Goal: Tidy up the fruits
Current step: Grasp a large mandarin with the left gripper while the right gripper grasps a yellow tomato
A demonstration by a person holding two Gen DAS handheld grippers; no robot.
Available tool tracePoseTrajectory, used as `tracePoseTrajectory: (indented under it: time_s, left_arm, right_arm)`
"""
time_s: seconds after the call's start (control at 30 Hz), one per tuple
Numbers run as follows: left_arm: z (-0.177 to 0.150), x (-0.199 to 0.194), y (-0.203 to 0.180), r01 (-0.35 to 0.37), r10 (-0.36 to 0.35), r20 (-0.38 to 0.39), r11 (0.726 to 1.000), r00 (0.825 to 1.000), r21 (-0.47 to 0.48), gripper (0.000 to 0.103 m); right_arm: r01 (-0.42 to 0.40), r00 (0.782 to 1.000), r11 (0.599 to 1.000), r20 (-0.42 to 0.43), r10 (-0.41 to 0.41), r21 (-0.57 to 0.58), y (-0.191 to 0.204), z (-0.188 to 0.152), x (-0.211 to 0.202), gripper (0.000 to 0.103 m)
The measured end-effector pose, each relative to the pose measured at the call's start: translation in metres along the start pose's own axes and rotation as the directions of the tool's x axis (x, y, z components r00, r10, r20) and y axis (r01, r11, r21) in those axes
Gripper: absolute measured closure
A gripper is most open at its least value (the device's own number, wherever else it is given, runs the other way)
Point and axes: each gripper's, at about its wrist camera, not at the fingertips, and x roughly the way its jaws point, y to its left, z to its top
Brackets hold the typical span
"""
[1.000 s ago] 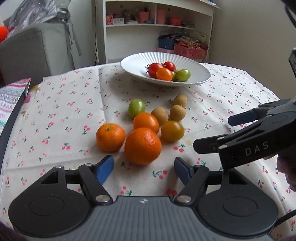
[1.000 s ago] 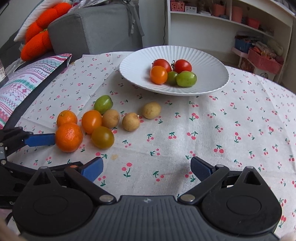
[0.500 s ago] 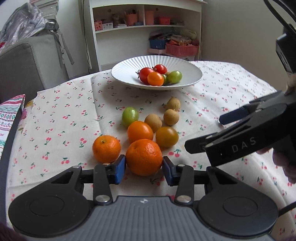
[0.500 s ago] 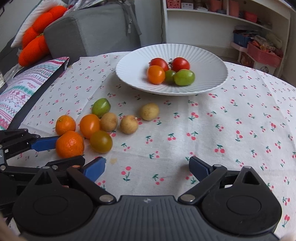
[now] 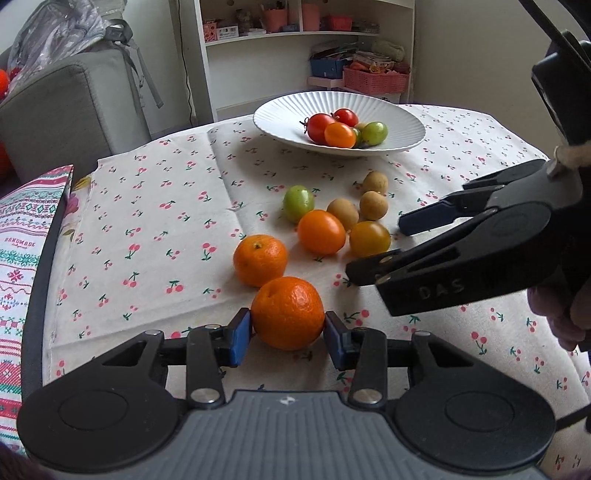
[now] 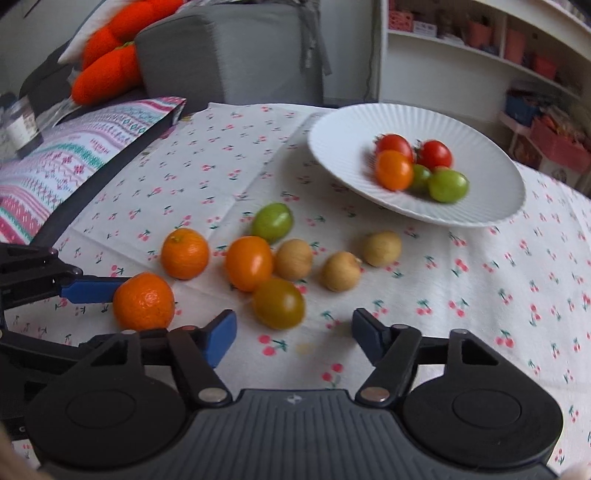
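On the cherry cloth (image 5: 155, 206), the left gripper (image 5: 288, 334) pinched the near mandarin (image 5: 288, 312) between both pads, while beside it the right gripper (image 6: 291, 338) was closing on nothing, the amber tomato (image 6: 279, 302) just ahead.

We find the right wrist view motion-blurred, plate (image 6: 417, 206) tomatoes (image 6: 393, 170) smeared, shelf (image 5: 295, 33) contents too small to identify, striped cushion (image 5: 22, 236) cut by left edge.

"DAS" on right gripper (image 5: 373, 254)
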Motion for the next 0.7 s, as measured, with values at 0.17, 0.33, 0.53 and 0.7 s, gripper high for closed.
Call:
tracePoseTrajectory:
  time_s: [0.17,0.33,0.53,0.7]
  left_arm:
    - [0.001,0.000,-0.001,-0.001,0.001,-0.004,1.000,1.000,-0.001,0.075]
    - [0.001,0.000,0.000,0.002,-0.002,-0.004,1.000,1.000,-0.003,0.075]
    - [0.001,0.000,0.000,0.003,-0.003,-0.004,1.000,1.000,-0.004,0.075]
    - [0.001,0.000,0.000,0.003,-0.003,-0.004,1.000,1.000,-0.005,0.075]
  right_arm:
    - [0.019,1.000,0.998,0.006,-0.019,-0.059,0.013,0.005,0.003,0.051]
    - [0.037,0.999,0.995,0.014,-0.035,-0.091,0.021,0.008,0.008,0.060]
    - [0.039,0.999,0.994,0.017,-0.037,-0.100,0.022,0.009,0.008,0.073]
    - [0.047,0.999,0.994,0.020,-0.045,-0.099,0.021,0.009,0.007,0.076]
